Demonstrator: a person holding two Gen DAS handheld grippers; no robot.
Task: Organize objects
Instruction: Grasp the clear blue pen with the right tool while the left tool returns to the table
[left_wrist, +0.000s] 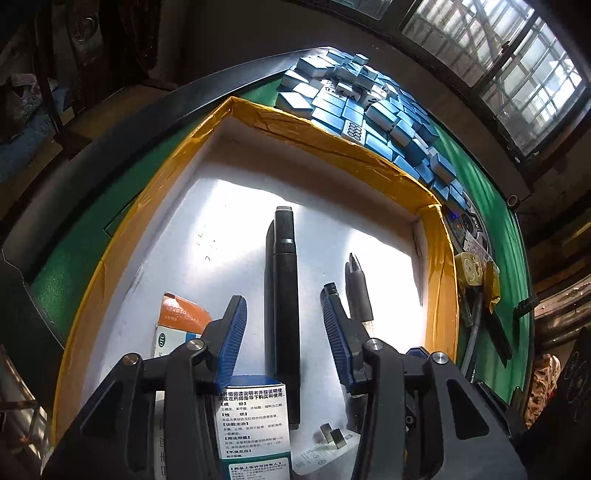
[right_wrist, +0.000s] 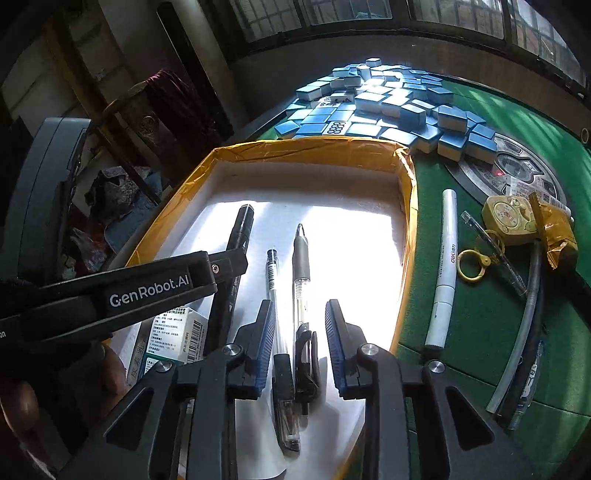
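Left gripper (left_wrist: 284, 328): we see it released, jaws parted around the black marker (left_wrist: 282, 295), not pressing it.
Right gripper (right_wrist: 300, 339): we see it released, straddling the two pens (right_wrist: 291, 295) in the box (right_wrist: 314, 147).

Matt black plastic marker (left_wrist: 282, 295), glossy taped tray rim (left_wrist: 325, 138), green felt table (right_wrist: 480, 314).

Readable text: gripper brand, pen brand, medicine box print, tile marks

"GenRobot.AI" in white on the black arm of the left gripper (right_wrist: 236, 269); "deli" on the barrel of the white pen (right_wrist: 443, 273) lying on the green table; medicine box (left_wrist: 251, 428) carries Chinese print with bracketed headings 成份, 性状, 功能主治, 用法用量, 不良反应; its side shows a barcode in the right wrist view; one face-up mahjong tile (left_wrist: 354, 130) shows circle dots; orange-and-white box (left_wrist: 181, 321) text too blurred to read
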